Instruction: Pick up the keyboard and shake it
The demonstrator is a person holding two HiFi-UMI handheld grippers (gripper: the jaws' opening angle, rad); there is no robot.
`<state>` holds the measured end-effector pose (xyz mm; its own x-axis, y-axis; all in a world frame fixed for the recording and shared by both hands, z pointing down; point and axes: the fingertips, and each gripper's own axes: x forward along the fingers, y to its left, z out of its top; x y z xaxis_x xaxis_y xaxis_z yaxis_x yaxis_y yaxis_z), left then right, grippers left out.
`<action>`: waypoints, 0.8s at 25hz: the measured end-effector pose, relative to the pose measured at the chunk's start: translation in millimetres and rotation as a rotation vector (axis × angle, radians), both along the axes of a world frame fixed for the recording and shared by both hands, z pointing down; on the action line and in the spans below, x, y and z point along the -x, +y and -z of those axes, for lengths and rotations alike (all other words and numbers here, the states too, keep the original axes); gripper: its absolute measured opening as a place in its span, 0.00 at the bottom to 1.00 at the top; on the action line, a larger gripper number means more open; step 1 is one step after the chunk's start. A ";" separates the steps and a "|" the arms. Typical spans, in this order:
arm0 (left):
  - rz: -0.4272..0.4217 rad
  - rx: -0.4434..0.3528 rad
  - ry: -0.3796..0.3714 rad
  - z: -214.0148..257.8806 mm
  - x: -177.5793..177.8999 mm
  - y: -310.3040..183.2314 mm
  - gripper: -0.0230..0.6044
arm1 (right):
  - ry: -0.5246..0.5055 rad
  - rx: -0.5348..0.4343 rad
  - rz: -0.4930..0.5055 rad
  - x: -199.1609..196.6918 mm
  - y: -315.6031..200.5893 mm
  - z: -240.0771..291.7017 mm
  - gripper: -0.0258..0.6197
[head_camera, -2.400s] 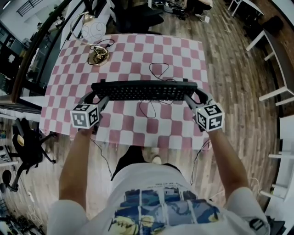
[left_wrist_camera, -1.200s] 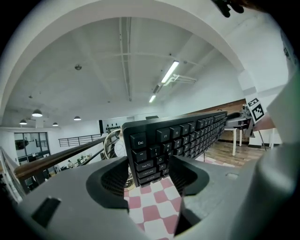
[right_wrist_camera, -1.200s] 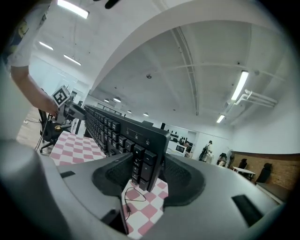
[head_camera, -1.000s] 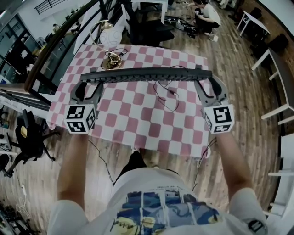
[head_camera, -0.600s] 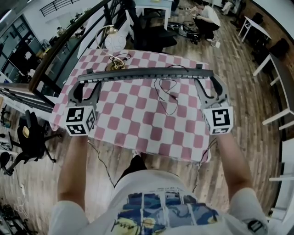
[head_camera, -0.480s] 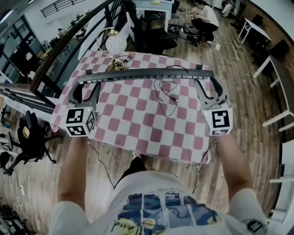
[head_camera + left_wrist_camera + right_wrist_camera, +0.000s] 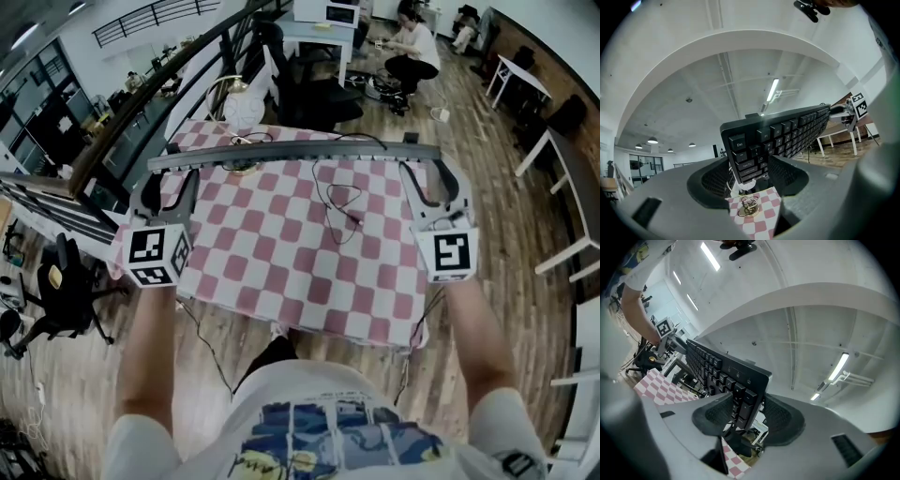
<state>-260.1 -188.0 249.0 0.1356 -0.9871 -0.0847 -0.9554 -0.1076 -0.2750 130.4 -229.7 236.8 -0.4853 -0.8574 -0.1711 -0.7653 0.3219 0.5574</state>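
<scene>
A black keyboard (image 7: 300, 152) hangs in the air above the table, seen edge-on in the head view, with its cable (image 7: 342, 202) trailing down onto the cloth. My left gripper (image 7: 173, 178) is shut on its left end. My right gripper (image 7: 428, 178) is shut on its right end. In the left gripper view the Esc corner of the keyboard (image 7: 783, 136) sits clamped in my left gripper (image 7: 747, 176). In the right gripper view the other end of the keyboard (image 7: 722, 371) is pinched in my right gripper (image 7: 747, 416), keys facing left.
Below stands a table with a pink and white checked cloth (image 7: 281, 262). A gold ornament (image 7: 749, 206) and a white globe lamp (image 7: 236, 98) stand at its far left. Black office chairs (image 7: 309, 84) stand beyond, and a person (image 7: 412, 47) crouches on the wooden floor.
The keyboard has gone from low over the table with its keys showing to raised and edge-on. Both grippers rose with it and spread wider in view. The grips are unchanged.
</scene>
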 end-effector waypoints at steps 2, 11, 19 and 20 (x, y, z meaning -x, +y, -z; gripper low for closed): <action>0.006 -0.022 -0.006 10.1 1.9 4.2 0.44 | 0.002 -0.024 -0.003 1.6 3.9 11.5 0.35; 0.027 -0.089 -0.014 36.3 9.9 18.4 0.44 | 0.035 -0.105 -0.008 9.1 17.0 40.9 0.35; 0.038 -0.135 -0.014 56.5 18.0 25.4 0.44 | 0.049 -0.166 -0.019 15.9 26.3 63.7 0.36; 0.039 -0.141 -0.016 58.8 18.5 26.1 0.44 | 0.051 -0.171 -0.023 15.8 27.4 65.2 0.36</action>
<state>-278.6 -161.9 190.2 0.0994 -0.9702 -0.2209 -0.9536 -0.0294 -0.2996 114.6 -202.2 171.5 -0.4775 -0.8290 -0.2910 -0.7409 0.2020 0.6405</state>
